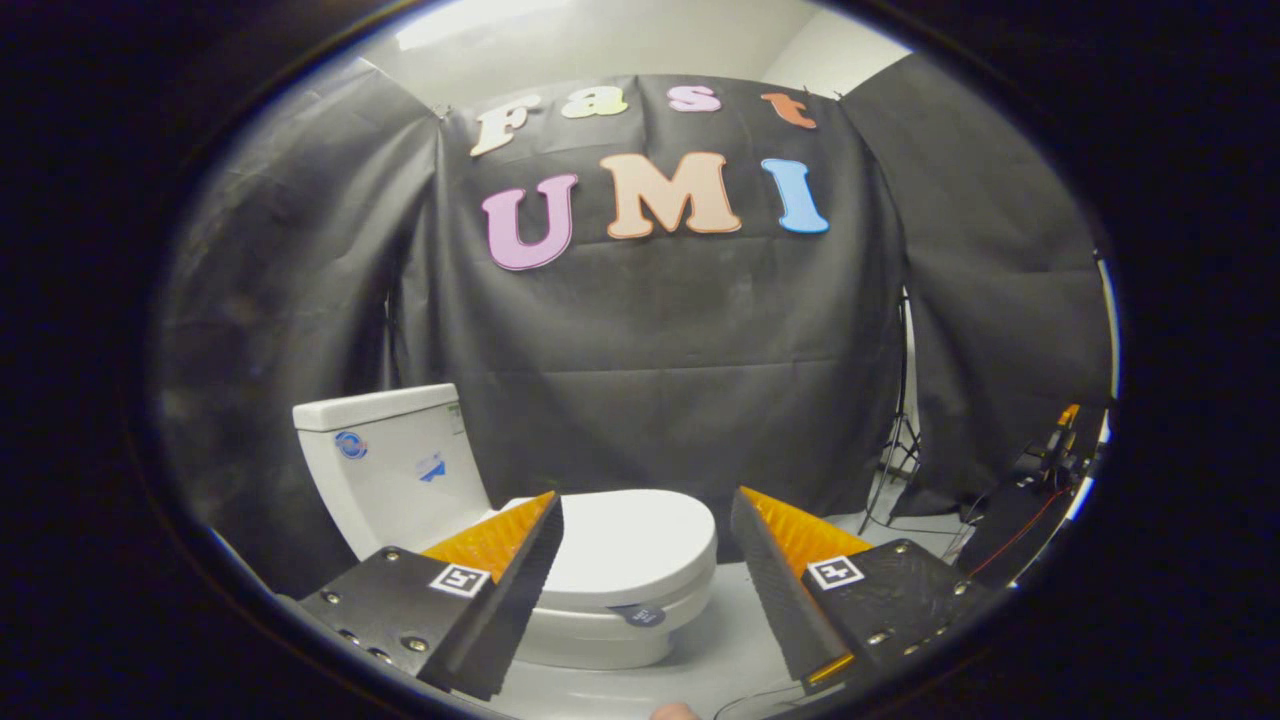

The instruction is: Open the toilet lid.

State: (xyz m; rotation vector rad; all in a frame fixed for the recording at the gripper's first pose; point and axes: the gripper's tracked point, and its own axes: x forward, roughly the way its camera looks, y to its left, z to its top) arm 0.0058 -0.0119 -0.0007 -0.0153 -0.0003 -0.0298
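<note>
Ahead of the gripper point(645, 560), in the gripper view, the white oval plastic toilet lid point(625, 540) lies shut on the bowl, just beyond and between the spread, empty jaws. The white ceramic tank point(390, 470) stands behind it. The lid looks smooth and its edge thin; a shallow approach could slip off or nudge the seat up too.

Black cloth wall point(680, 330), pale grey floor point(720, 640)

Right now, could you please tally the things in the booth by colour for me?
White: 3, namely toilet tank, toilet lid, toilet bowl.
Black: 2, namely tripod stand, open tool with the lid just beyond its fingers.
Total: 5
</note>
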